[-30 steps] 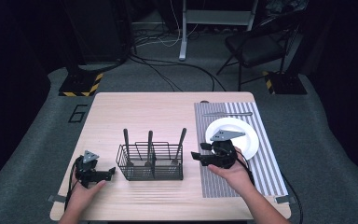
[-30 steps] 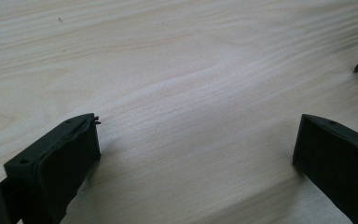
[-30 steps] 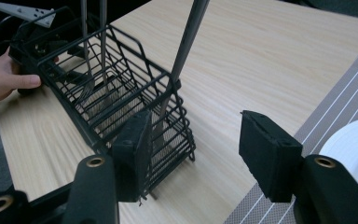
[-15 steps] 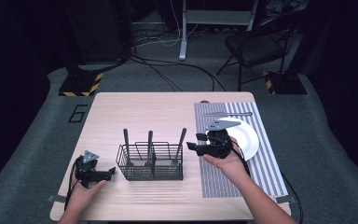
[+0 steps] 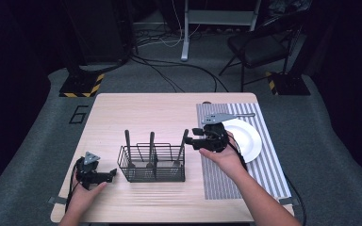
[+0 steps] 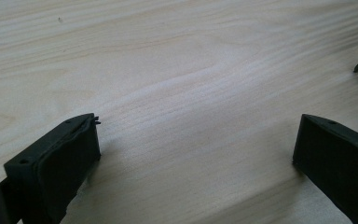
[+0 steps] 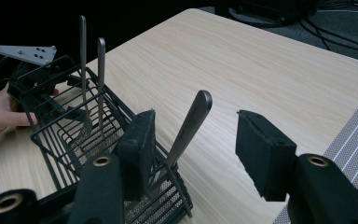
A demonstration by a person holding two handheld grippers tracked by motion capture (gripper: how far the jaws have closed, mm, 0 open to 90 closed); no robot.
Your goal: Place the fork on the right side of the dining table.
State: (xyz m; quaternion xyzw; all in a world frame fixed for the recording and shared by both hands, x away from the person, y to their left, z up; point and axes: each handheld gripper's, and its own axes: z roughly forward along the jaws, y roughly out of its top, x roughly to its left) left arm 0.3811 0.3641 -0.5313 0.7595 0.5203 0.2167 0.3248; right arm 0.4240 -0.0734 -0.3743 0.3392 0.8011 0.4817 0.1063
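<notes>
Fingers [image 7: 140, 149] of both grippers hover over pale wooden table [image 5: 146, 113], dark room.

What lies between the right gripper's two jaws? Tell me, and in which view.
The handle of the rightmost utensil, leaning out of the wire basket, stands between the right gripper jaws untouched, seen in the right gripper view.

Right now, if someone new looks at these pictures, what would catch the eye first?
First, the black wire basket at the middle of the wooden table, with three metal utensil handles standing up in it. Next, the right tongs, whose jaws have just been closing, stand on either side of the rightmost utensil handle without pressing it. At the far right, a white plate lies on a striped mat.
</notes>
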